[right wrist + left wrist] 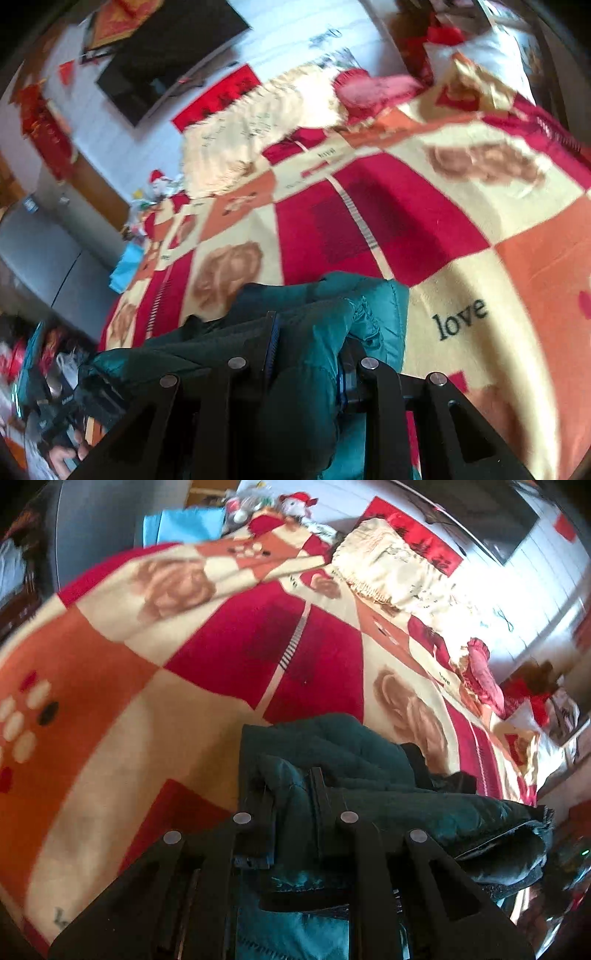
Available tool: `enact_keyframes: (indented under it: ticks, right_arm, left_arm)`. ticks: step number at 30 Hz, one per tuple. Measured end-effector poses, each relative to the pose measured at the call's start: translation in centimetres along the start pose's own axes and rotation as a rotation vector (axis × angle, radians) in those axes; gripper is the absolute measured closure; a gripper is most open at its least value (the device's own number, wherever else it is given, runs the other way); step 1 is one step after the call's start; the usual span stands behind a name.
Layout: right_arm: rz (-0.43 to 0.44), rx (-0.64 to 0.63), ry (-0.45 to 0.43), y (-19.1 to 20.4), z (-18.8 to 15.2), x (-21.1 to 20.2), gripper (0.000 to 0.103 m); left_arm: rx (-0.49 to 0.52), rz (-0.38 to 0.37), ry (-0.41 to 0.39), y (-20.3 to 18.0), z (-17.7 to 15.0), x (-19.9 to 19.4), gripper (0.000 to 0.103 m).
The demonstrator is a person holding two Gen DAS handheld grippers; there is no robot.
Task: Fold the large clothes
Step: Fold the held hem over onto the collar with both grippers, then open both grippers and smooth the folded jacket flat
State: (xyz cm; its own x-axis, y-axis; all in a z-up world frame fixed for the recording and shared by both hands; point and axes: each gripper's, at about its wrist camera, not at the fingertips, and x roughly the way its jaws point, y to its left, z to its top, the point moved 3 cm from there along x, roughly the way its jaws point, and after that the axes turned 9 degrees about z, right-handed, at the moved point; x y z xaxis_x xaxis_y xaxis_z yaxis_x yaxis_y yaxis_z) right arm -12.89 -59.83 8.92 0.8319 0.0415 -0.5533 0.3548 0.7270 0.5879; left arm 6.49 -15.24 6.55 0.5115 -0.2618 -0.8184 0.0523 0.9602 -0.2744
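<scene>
One teal padded jacket [369, 775], bunched at the near edge of the bed's checked blanket [221, 657]. Left claw [291, 805] clamped on a fold of it; right claw [306, 343] clamped on another thick fold. Two claws, one garment. Judging by the puffy quilting: light, soft, probably slick shell, so it will likely slump and slide. Better grips look like hem or shoulder seams. One cream fringed throw [391, 568] beyond the jacket, toward the wall.

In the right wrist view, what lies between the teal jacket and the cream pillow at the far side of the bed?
Only the patterned blanket: its red and cream squares stretch bare from the teal jacket to the cream pillow. The right wrist view shows this.
</scene>
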Motion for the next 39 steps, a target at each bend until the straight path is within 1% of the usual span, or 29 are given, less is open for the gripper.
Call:
enact_keyframes:
  ticks: [2,3,5,6,7,8,9,10,11,12,13,14,15,16,18,20,22,24,25,26,27,28,29,31,32,36,39]
  right_arm:
    - [-0.014,0.02,0.029,-1.0,0.0,2.3,0.074]
    - [-0.011,0.038,0.047,-1.4,0.0,3.1,0.069]
    - [0.02,0.059,0.045,-1.8,0.4,3.4,0.06]
    - [0.042,0.065,0.031,-1.7,0.9,2.7,0.048]
    - [0.065,0.068,0.015,-1.6,1.1,2.2,0.025]
    - [0.104,0.073,-0.025,-1.3,1.4,1.0,0.013]
    - [0.108,0.072,-0.068,-1.0,1.6,-0.2,0.006]
    - [0.107,0.066,-0.105,-0.8,1.7,-1.2,0.006]
    - [0.111,0.057,-0.131,-0.5,1.9,-2.4,0.006]
    - [0.113,0.053,-0.134,-0.2,1.8,-3.2,0.006]
    - [0.121,0.046,-0.14,0.2,1.7,-3.9,0.006]
    - [0.13,0.034,-0.145,0.7,1.5,-4.4,0.006]
    - [0.145,-0.008,-0.138,1.8,1.1,-4.8,0.006]
    - [0.148,-0.047,-0.121,2.8,0.7,-4.8,0.006]
    - [0.133,-0.147,-0.06,5.1,-0.2,-3.8,0.006]
    - [0.08,-0.263,0.01,7.9,-1.4,-1.6,0.006]
    - [0.042,-0.352,0.042,9.7,-2.5,0.2,0.006]
    - [0.002,-0.443,0.077,11.7,-3.4,3.2,0.006]
    - [-0.014,-0.469,0.089,12.2,-3.7,4.3,0.006]
    - [-0.036,-0.489,0.097,12.5,-3.9,5.4,0.006]
    - [-0.077,-0.514,0.108,12.7,-4.0,7.0,0.006]
    - [-0.108,-0.529,0.12,12.6,-4.1,8.1,0.006]
    - [-0.147,-0.544,0.134,12.4,-4.1,9.3,0.006]
    - [-0.181,-0.554,0.158,11.7,-4.3,11.1,0.006]
    - [-0.187,-0.548,0.181,11.2,-4.5,12.1,0.006]
    - [-0.177,-0.477,0.223,9.0,-4.3,14.3,0.004]
    - [-0.173,-0.459,0.224,8.2,-4.4,15.1,0.004]
  left_arm:
    - [-0.015,-0.039,0.019,0.2,0.4,0.5,0.084]
    - [-0.004,-0.056,0.034,0.2,0.7,0.5,0.083]
    - [0.013,-0.102,0.064,0.3,1.3,0.0,0.078]
    - [0.018,-0.135,0.078,0.4,1.6,-0.5,0.076]
    - [0.019,-0.151,0.083,0.5,1.7,-1.1,0.073]
    - [0.021,-0.165,0.084,0.6,1.7,-1.9,0.068]
    - [0.023,-0.174,0.069,0.7,1.6,-3.0,0.065]
    - [0.025,-0.177,0.054,0.5,1.6,-3.6,0.055]
    - [0.025,-0.172,0.018,0.6,1.4,-4.8,0.042]
    - [0.018,-0.167,-0.021,0.6,1.4,-5.8,0.037]
    - [-0.001,-0.168,-0.077,0.8,1.2,-7.3,0.033]
    - [-0.009,-0.175,-0.105,0.8,1.1,-7.9,0.032]
    - [-0.006,-0.184,-0.131,0.5,0.8,-8.7,0.031]
    - [0.006,-0.182,-0.139,-0.1,0.5,-9.0,0.03]
    - [0.038,-0.165,-0.133,-1.3,0.1,-8.7,0.03]
    - [0.087,-0.133,-0.105,-3.2,-0.7,-7.3,0.03]
    - [0.121,-0.097,-0.084,-4.5,-1.4,-5.5,0.03]
    - [0.152,-0.035,-0.07,-5.6,-1.8,-3.2,0.03]
    - [0.164,0.009,-0.062,-6.0,-1.9,-1.8,0.03]
    - [0.173,0.035,-0.059,-6.1,-1.9,-0.8,0.03]
    - [0.185,0.066,-0.058,-6.3,-1.9,0.1,0.03]
    - [0.203,0.095,-0.062,-6.4,-1.9,0.9,0.029]
    - [0.228,0.122,-0.071,-6.7,-1.9,1.5,0.024]
    - [0.268,0.155,-0.093,-6.9,-1.8,2.4,0.021]
    - [0.278,0.161,-0.092,-7.0,-1.7,2.7,0.021]
    - [0.283,0.169,-0.084,-7.1,-1.6,4.0,0.02]
    - [0.294,0.181,-0.092,-7.4,-1.8,4.4,0.019]
